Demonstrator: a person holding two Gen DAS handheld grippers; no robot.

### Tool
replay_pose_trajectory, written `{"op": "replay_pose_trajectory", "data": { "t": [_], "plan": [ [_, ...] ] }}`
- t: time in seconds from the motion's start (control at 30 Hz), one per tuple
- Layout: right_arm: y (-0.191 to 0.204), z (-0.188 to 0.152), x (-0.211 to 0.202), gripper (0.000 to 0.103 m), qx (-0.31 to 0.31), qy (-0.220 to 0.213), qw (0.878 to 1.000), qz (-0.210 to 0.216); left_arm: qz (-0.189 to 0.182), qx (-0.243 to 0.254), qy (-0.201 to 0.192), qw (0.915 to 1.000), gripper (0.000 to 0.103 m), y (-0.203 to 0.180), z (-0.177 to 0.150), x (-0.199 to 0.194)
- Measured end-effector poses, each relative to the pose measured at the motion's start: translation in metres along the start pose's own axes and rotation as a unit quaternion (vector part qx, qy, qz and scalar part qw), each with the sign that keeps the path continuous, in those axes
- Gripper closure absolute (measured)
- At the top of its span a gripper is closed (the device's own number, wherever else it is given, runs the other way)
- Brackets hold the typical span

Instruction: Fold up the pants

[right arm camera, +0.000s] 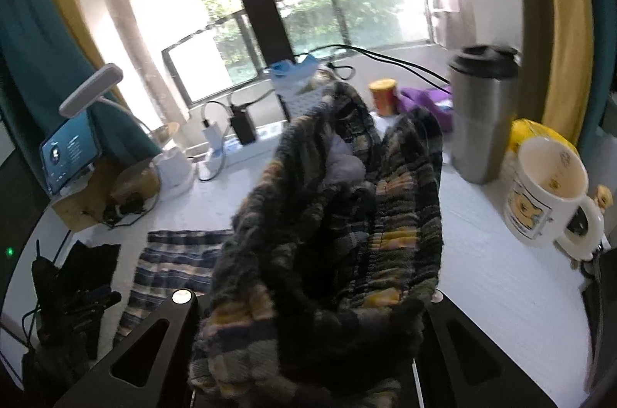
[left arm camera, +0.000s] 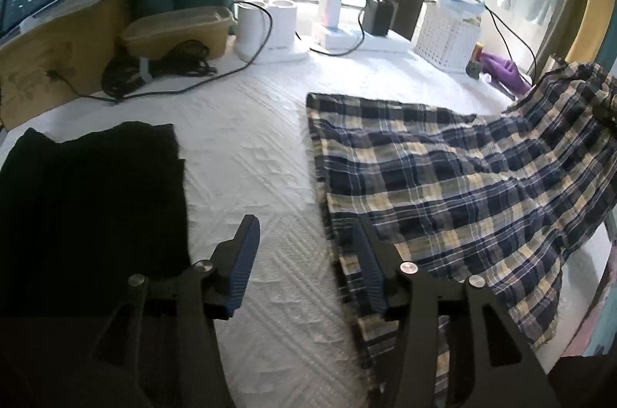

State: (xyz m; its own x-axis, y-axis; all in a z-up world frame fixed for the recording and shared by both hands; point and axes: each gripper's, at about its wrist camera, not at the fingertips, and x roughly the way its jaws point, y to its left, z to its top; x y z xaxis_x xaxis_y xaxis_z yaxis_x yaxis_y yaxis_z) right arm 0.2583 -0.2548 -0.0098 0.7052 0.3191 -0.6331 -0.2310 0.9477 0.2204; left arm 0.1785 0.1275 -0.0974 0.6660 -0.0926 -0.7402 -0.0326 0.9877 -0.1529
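Observation:
Blue, white and yellow plaid pants (left arm camera: 443,184) lie spread on the white table cover (left arm camera: 250,153). Their far right end is lifted off the surface. My left gripper (left arm camera: 304,226) is open, low over the cover at the pants' left edge. Its right finger (left arm camera: 368,265) overlaps that edge, and only bare cover shows between the pads. In the right wrist view my right gripper (right arm camera: 308,315) is shut on a bunched end of the plaid pants (right arm camera: 331,215), held up in the air. The cloth hides its fingertips.
A folded black garment (left arm camera: 92,199) lies left of my left gripper. Along the back stand a cardboard box (left arm camera: 58,61), coiled cables (left arm camera: 162,64), chargers on a power strip (left arm camera: 347,37) and a white basket (left arm camera: 447,37). A steel tumbler (right arm camera: 482,115) and a mug (right arm camera: 547,192) stand at the right.

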Motion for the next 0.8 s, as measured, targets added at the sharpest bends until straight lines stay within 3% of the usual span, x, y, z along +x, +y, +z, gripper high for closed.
{"op": "replay_pose_trajectory", "data": {
  "t": [0.33, 0.8],
  "plan": [
    [0.053, 0.006, 0.018, 0.091, -0.036, 0.016, 0.999, 0.023, -0.007, -0.032, -0.022, 0.9992, 0.052, 0.027, 0.000, -0.017],
    [0.135, -0.005, 0.079, 0.091, -0.091, 0.073, 0.992, 0.048, -0.018, -0.079, -0.026, 0.9963, 0.052, 0.070, -0.004, -0.022]
  ]
}}
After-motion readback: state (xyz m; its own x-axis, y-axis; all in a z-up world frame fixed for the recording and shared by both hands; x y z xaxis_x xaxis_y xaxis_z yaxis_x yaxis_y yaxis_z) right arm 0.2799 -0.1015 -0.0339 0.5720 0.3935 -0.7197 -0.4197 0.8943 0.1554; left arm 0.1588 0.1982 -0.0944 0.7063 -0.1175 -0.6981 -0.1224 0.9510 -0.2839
